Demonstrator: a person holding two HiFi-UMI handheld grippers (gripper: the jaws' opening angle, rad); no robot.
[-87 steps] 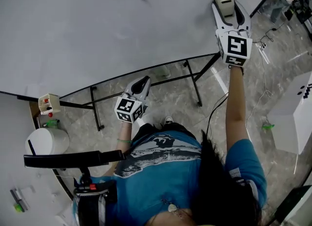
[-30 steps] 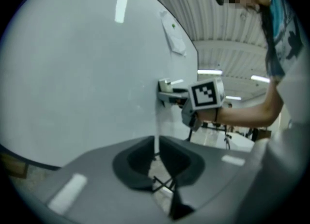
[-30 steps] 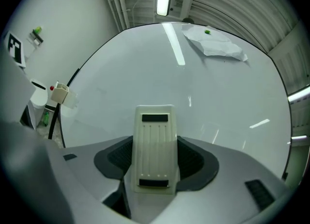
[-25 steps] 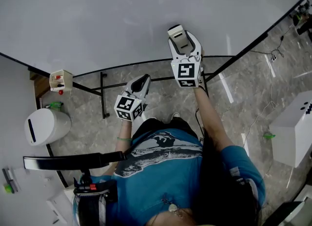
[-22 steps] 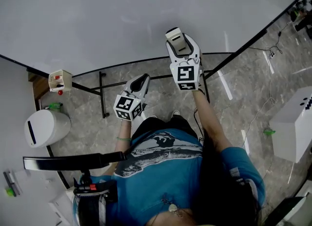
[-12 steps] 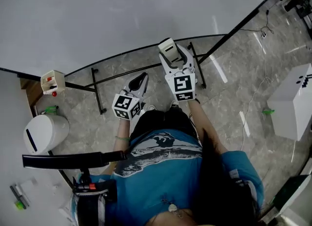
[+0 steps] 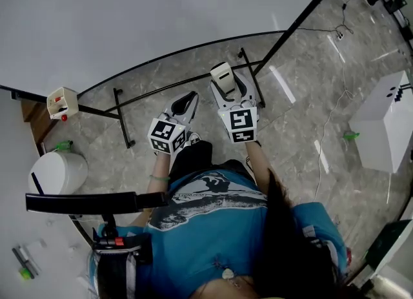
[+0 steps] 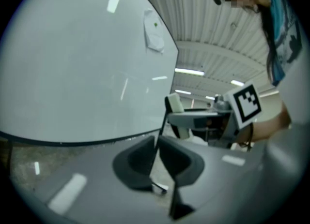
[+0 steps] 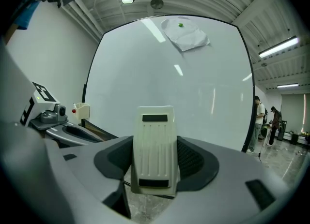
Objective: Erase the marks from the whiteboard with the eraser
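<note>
The whiteboard [image 7: 129,20] fills the top of the head view, and I see no marks on it there or in the right gripper view [image 9: 169,78]. My right gripper [image 7: 225,79] is held off the board over the floor. It is shut on a cream eraser [image 7: 222,73], which stands upright between the jaws [image 9: 155,141]. My left gripper [image 7: 188,100] hangs just left of it, shut with nothing between the jaws [image 8: 157,143]. The left gripper view also shows the eraser [image 8: 175,104] in the right gripper beside the whiteboard [image 8: 72,63].
A white cloth [image 9: 186,32] hangs near the board's top. A small marker box [image 7: 62,103] sits on the black stand frame [image 7: 122,123] at the left. A white bin [image 7: 58,173] stands below it and a white box [image 7: 384,123] at the right. People [image 9: 259,121] stand beyond the board's right edge.
My right gripper has come down off the whiteboard with the eraser and drawn back beside the left gripper. The left gripper has hardly moved.
</note>
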